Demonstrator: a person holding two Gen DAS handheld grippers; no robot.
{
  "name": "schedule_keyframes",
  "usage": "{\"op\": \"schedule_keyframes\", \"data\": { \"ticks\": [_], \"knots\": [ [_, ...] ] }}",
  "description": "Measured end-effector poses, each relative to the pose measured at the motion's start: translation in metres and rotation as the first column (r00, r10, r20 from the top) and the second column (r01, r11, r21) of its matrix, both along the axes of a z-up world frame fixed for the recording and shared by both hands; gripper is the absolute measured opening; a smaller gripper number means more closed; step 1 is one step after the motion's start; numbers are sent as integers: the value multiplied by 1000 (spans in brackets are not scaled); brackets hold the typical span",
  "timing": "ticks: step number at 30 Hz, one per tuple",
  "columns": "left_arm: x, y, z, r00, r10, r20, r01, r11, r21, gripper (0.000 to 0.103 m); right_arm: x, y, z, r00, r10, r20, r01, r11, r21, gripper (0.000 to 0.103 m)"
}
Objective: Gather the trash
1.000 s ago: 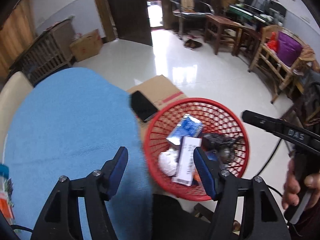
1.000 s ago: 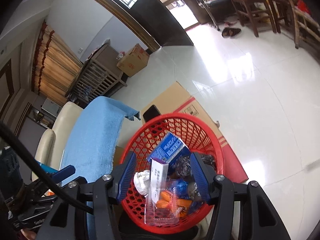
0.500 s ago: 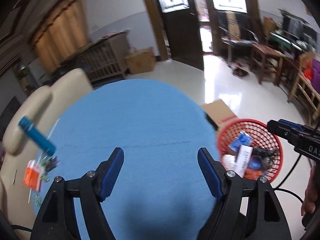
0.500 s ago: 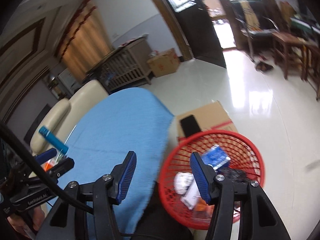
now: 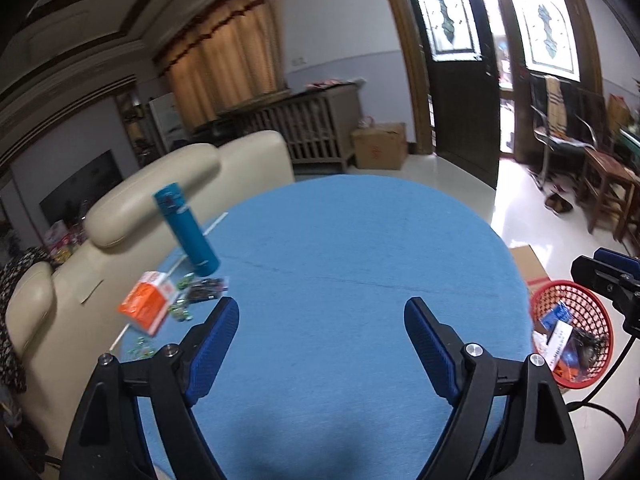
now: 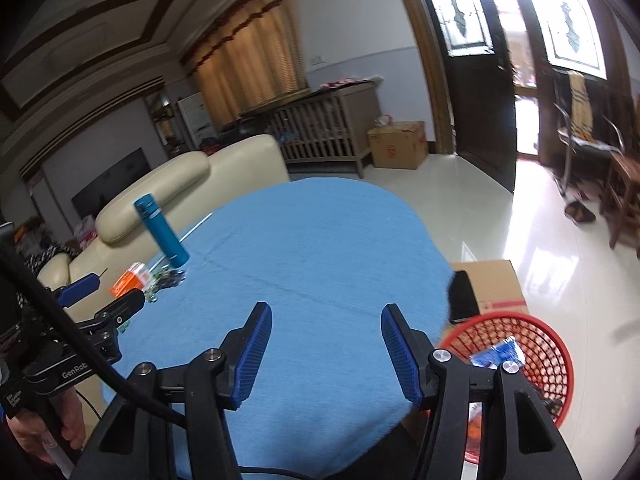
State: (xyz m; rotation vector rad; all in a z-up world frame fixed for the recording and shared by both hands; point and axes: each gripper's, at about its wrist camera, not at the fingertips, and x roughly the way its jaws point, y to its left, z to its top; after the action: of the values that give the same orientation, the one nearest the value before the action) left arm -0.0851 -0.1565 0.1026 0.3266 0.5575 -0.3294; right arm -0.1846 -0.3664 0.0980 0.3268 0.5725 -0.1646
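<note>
My left gripper (image 5: 320, 312) hovers over the round table with the blue cloth (image 5: 360, 248); its jaws are opening and nothing is between them. My right gripper (image 6: 326, 314) is open and empty above the table's near edge. At the table's far left lie an orange box (image 5: 148, 308), dark wrappers with small green bits (image 5: 204, 290) and an upright teal bottle (image 5: 188, 232). The right wrist view shows the same orange box (image 6: 128, 282) and teal bottle (image 6: 162, 236). A red mesh basket (image 5: 572, 300) holding packets and boxes stands on the floor to the right, its rim (image 6: 556, 344) beside my right gripper.
A cream sofa (image 5: 200, 168) runs behind the table on the left. A flat cardboard box (image 6: 492, 284) with a black slab (image 6: 462, 296) on it lies on the floor by the basket. Wooden chairs and a dark door stand far right.
Both views have swung from the red basket up and left onto the blue table. The left jaws have spread wider. The orange box, wrappers and bottle have come into view.
</note>
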Motion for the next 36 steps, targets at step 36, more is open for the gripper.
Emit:
{"op": "schedule_keyframes", "data": {
  "ticks": [36],
  "knots": [
    [-13, 130, 11, 973, 217, 78, -209, 973, -101, 87, 35, 154, 37, 993, 119, 8, -116, 982, -146, 63]
  ]
}}
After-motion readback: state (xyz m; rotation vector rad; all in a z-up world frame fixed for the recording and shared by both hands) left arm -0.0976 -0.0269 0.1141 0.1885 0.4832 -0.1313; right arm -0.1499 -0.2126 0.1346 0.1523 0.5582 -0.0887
